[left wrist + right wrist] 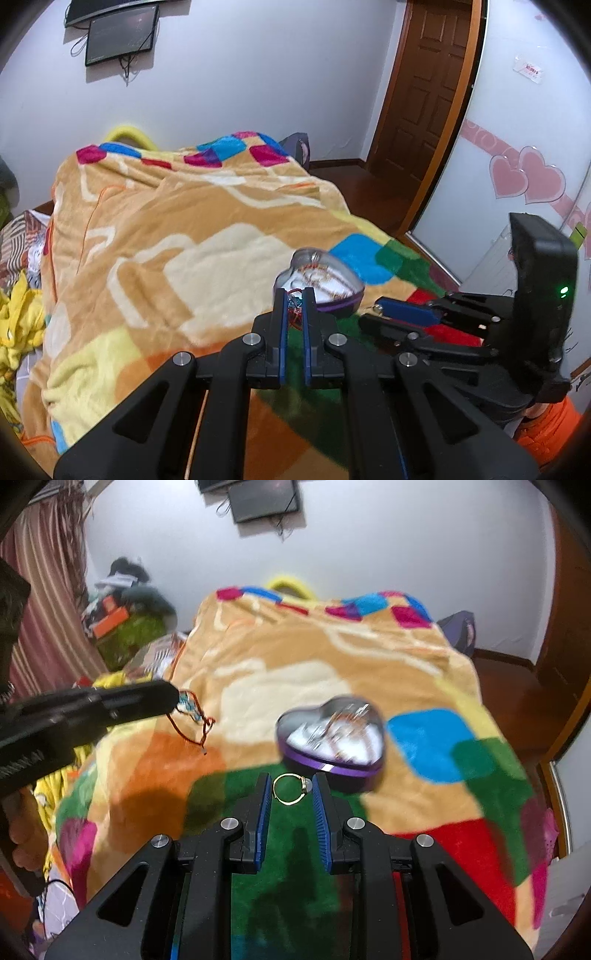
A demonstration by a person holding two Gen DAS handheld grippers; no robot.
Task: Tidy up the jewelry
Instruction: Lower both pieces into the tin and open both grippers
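Jewelry is split between the two tongs at this moment. The left tongs (294, 295) are pinched narrow on a bracelet (192, 716), a red cord with small blue beads, which droops in a loose loop below the tips with a knotted tail hanging free above the blanket (258, 664). The right tongs (291, 784) stand wide, with a thin gold ring (290, 789) between the blue pads (263, 812); from the right camera I cannot tell whether the ring touches either pad or simply lies on the green patch between them. Just beyond the right tips sits the heart-shaped tin (334, 771), lid off, white lining showing and some blurred chains already inside. From the left tongs the tin is straight ahead, just past the tips. I judge the bracelet weightless and floppy: it will swing and snag, so a grip on the beaded stretch seems safer than on the bare cord, and it needs lowering into the tin instead of dropping from height. The ring looks light, hard and smooth, likely to squirt out of ribbed pads or sink into the plush pile; closing across the band, with the small setting turned away from the pads, seems the surest hold. The tin looks stiff but light, and a nudge at its rim could slide it.
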